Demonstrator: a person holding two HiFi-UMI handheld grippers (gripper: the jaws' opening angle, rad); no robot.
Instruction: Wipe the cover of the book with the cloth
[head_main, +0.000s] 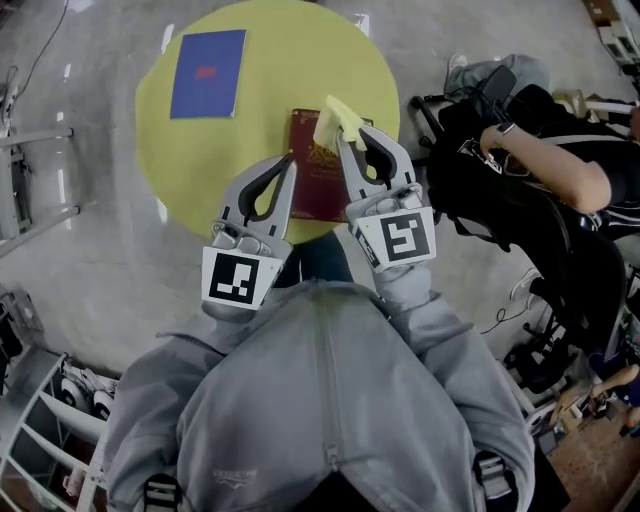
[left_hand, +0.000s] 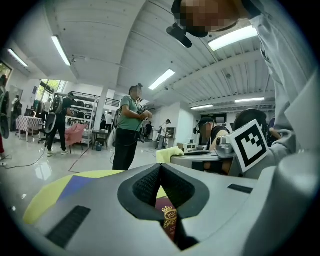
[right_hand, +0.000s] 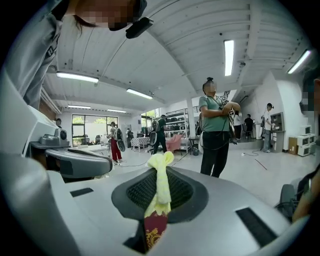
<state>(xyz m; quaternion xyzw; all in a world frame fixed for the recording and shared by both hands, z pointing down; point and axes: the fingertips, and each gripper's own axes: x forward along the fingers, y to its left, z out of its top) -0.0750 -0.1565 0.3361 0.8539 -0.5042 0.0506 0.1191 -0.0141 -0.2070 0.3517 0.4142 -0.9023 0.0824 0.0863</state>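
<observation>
**Cloth pinched in the right gripper at the red book's far corner**

The round table (head_main: 160, 150) has a smooth, matte yellow top. The red book (head_main: 318, 185) lies on it close to the near rim, with only a thin strip of yellow between its near edge and the drop. It is flat and rectangular, with a dark maroon cover and a gold crest. A blue book (head_main: 208, 73) lies flat at the far left, well apart from it. Bare yellow surface stays free between the two books and beyond the red book's far edge. Off the table's right rim, a seated person (head_main: 540, 170) in black is near. Glossy grey floor lies open to the left.

The right gripper (head_main: 340, 135) has its jaws closed on the cloth (head_main: 335, 118), a soft, pale yellow, nubbly fabric bunched into a narrow fold. The fold sticks out past the tips over the book's far right corner. In the right gripper view the cloth (right_hand: 160, 180) runs along the seam between the ribbed black pads, with the maroon cover just below it.

The left gripper (head_main: 291, 160) has its jaws pressed together with nothing between them. Its tips are at the book's left edge, and contact cannot be told. In the left gripper view the crest shows beneath the closed pads.
</observation>
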